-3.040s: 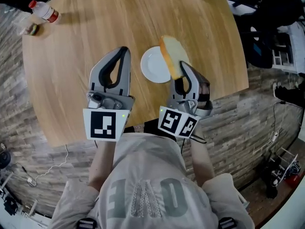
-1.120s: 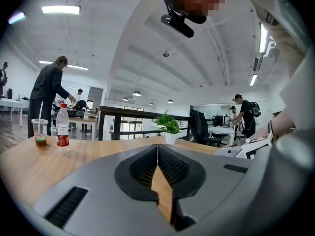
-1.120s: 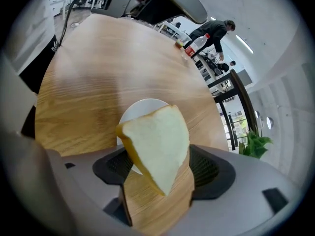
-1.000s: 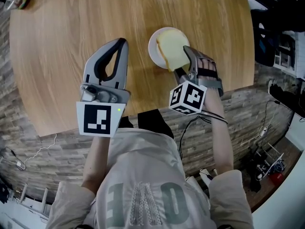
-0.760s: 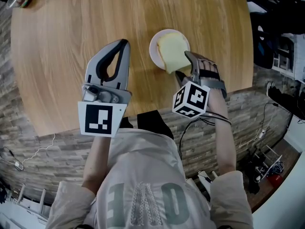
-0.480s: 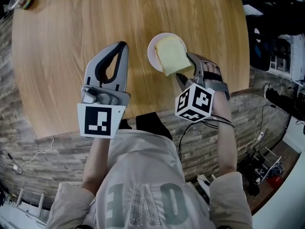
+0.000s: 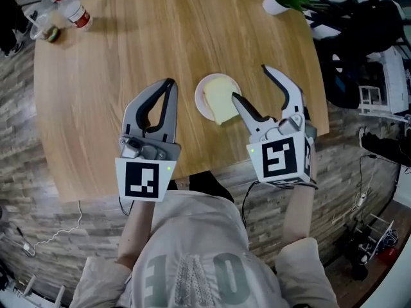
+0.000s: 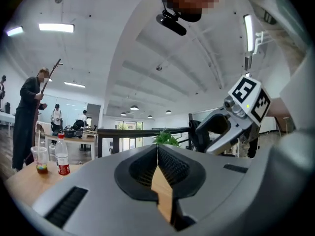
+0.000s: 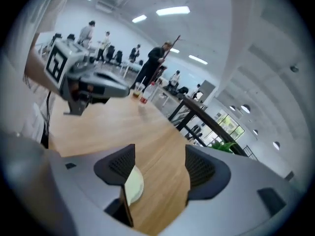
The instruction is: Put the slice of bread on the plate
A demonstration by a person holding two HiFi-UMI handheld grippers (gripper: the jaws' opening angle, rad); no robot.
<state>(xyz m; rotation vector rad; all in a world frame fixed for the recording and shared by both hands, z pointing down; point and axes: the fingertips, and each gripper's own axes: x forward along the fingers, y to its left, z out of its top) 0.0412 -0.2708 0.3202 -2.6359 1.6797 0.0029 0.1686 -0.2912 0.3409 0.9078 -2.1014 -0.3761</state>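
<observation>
Slice of bread lies flat on the plate, one corner hanging over the rim on my side. My right gripper is wide open with nothing between the jaws. It's held just right of the plate, left jaw tip close to the bread. My left gripper has its jaws together and empty, held left of the plate, clear of it. Both point away from me over the desk's near edge, forearms roughly parallel.

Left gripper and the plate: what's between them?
Only bare wooden table lies between the left gripper and the plate; the head view shows that gap.
</observation>
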